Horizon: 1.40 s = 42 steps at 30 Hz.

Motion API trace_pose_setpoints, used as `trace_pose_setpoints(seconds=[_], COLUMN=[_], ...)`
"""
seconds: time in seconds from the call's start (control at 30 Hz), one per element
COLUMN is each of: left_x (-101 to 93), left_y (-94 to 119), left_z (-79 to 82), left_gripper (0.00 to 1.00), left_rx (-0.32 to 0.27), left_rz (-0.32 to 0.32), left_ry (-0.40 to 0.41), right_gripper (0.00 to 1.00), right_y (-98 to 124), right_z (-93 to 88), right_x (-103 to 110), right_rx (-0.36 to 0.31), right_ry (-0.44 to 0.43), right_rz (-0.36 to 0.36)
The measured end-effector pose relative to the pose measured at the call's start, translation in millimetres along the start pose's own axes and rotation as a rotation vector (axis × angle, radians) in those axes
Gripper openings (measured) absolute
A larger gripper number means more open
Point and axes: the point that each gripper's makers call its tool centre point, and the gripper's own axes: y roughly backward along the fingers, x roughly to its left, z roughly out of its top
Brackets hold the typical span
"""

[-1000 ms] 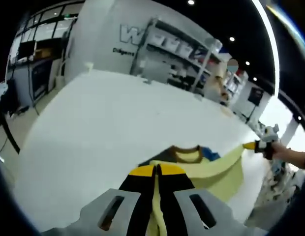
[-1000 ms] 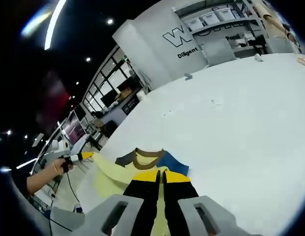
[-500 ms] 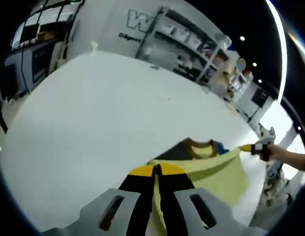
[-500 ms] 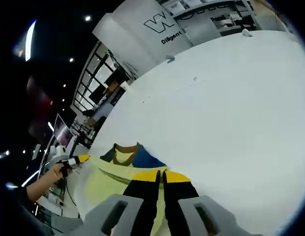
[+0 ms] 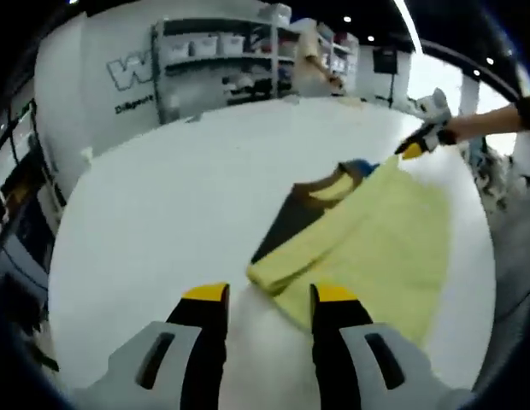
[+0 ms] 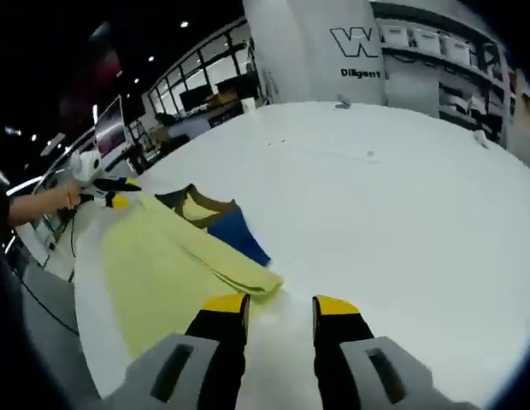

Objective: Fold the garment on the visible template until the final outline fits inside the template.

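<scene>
Both our left gripper (image 5: 269, 299) and right gripper (image 6: 279, 307) hover with jaws spread, clear of the folded garment (image 5: 368, 248) lying flat on the table (image 5: 162, 196).

The left gripper view looks from low over the white table (image 5: 162, 196), close to the yellow garment (image 5: 376, 231) at 1 o'clock. The right gripper view faces the same garment (image 6: 162, 265) at 10 o'clock, equally near.
</scene>
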Motion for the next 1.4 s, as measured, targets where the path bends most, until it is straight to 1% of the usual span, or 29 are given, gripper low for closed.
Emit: trace_pose_setpoints(seconds=[0.03, 0.07, 0.1, 0.13, 0.2, 0.23, 0.27, 0.3, 0.33, 0.37, 0.43, 0.47, 0.5, 0.57, 0.6, 0.67, 0.7, 0.77, 0.87, 0.9, 0.93, 0.97, 1.1, 1.13, 1.17, 1.2, 1.27, 1.33, 1.4], left_x=[0.4, 2.8, 4.8, 8.0, 13.3, 13.3, 15.0, 16.3, 17.9, 19.9, 26.7, 38.5, 42.9, 44.5, 44.9, 39.2, 35.5, 27.5, 25.5, 22.7, 18.7, 19.1, 20.2, 19.4, 19.3, 18.3, 14.0, 9.4, 3.0], left_y=[-1.1, -3.5, -5.0, -7.6, -13.3, -16.2, -20.2, -21.8, -27.3, -30.4, -36.0, -37.9, -38.5, -39.3, -38.9, -35.4, -34.4, -28.3, -23.3, -20.3, -17.8, -16.4, -6.2, -4.2, -1.6, 0.4, 6.2, 11.1, 14.4], left_z=[-1.4, -6.9, -10.6, -11.5, -6.6, -2.8, 1.8, 3.6, 12.0, 15.6, 20.4, 18.6, 18.9, 24.3, 24.7, 25.2, 23.7, 22.8, 17.5, 15.4, 15.1, 12.9, 13.9, 14.6, 14.0, 11.2, 7.8, 5.1, 1.5], left_gripper=[0.3, 0.28, 0.27, 0.26, 0.23, 0.2, 0.19, 0.19, 0.2, 0.2, 0.2, 0.2, 0.2, 0.2, 0.19, 0.17, 0.18, 0.19, 0.21, 0.21, 0.22, 0.23, 0.29, 0.3, 0.3, 0.31, 0.32, 0.32, 0.33], left_rx=[0.008, 0.042, 0.069, 0.078, 0.059, 0.059, 0.055, 0.053, 0.045, 0.036, 0.021, 0.034, 0.036, 0.005, 0.001, 0.003, 0.0, -0.008, -0.019, -0.02, -0.024, -0.029, -0.048, -0.052, -0.055, -0.042, -0.019, -0.018, -0.016], left_rz=[0.001, 0.009, 0.017, 0.027, 0.036, 0.04, 0.044, 0.045, 0.049, 0.052, 0.074, 0.131, 0.157, 0.174, 0.18, 0.16, 0.146, 0.132, 0.127, 0.13, 0.133, 0.129, 0.136, 0.136, 0.134, 0.138, 0.144, 0.136, 0.118], left_ry=[-0.018, -0.058, -0.083, -0.1, -0.072, -0.062, -0.06, -0.061, -0.048, -0.036, 0.003, 0.052, 0.067, 0.119, 0.13, 0.122, 0.122, 0.132, 0.157, 0.18, 0.197, 0.212, 0.23, 0.235, 0.253, 0.279, 0.283, 0.286, 0.299], right_gripper=[0.27, 0.26, 0.25, 0.24, 0.23, 0.23, 0.22, 0.22, 0.21, 0.21, 0.2, 0.21, 0.21, 0.22, 0.21, 0.21, 0.21, 0.21, 0.21, 0.21, 0.21, 0.21, 0.21, 0.21, 0.21, 0.2, 0.18, 0.18, 0.18], right_y=[-1.8, -1.9, -3.0, -3.9, -5.4, -6.2, -9.4, -10.3, -12.1, -14.8, -14.0, -14.8, -14.9, -14.7, -14.4, -13.0, -11.0, -8.2, -4.6, -6.8, -5.8, -3.6, 5.0, 4.3, 6.9, 9.7, 11.9, 14.2, 14.6], right_z=[-2.0, 3.4, 6.1, 6.2, 6.8, 7.0, 10.4, 11.4, 14.3, 18.6, 22.0, 26.7, 32.6, 35.1, 35.4, 36.9, 35.0, 31.4, 28.1, 28.2, 26.6, 24.4, 21.2, 20.4, 19.7, 19.5, 19.2, 16.8, 9.9], right_x=[0.7, 9.9, 12.7, 10.9, 12.1, 13.1, 20.7, 22.0, 23.7, 21.2, 24.9, 15.2, 9.3, 5.5, 4.5, -2.0, -0.8, -5.0, -0.9, -4.4, -3.4, -1.3, 3.8, 3.5, 8.2, 13.7, 20.1, 27.8, 37.7], right_rx=[0.015, 0.008, -0.003, -0.007, -0.009, -0.007, -0.008, -0.009, -0.018, -0.035, -0.063, -0.09, -0.126, -0.147, -0.15, -0.16, -0.152, -0.145, -0.14, -0.135, -0.132, -0.128, -0.135, -0.137, -0.14, -0.143, -0.144, -0.134, -0.105], right_ry=[0.012, 0.005, -0.006, -0.013, -0.022, -0.021, -0.021, -0.024, -0.038, -0.073, -0.156, -0.22, -0.262, -0.36, -0.381, -0.379, -0.378, -0.371, -0.364, -0.359, -0.354, -0.35, -0.34, -0.34, -0.355, -0.372, -0.387, -0.358, -0.329], right_rz=[0.003, 0.016, 0.024, 0.025, 0.03, 0.031, 0.038, 0.04, 0.046, 0.061, 0.068, 0.062, 0.058, 0.049, 0.049, 0.053, 0.051, 0.045, 0.053, 0.053, 0.052, 0.053, 0.057, 0.059, 0.078, 0.093, 0.115, 0.122, 0.134])
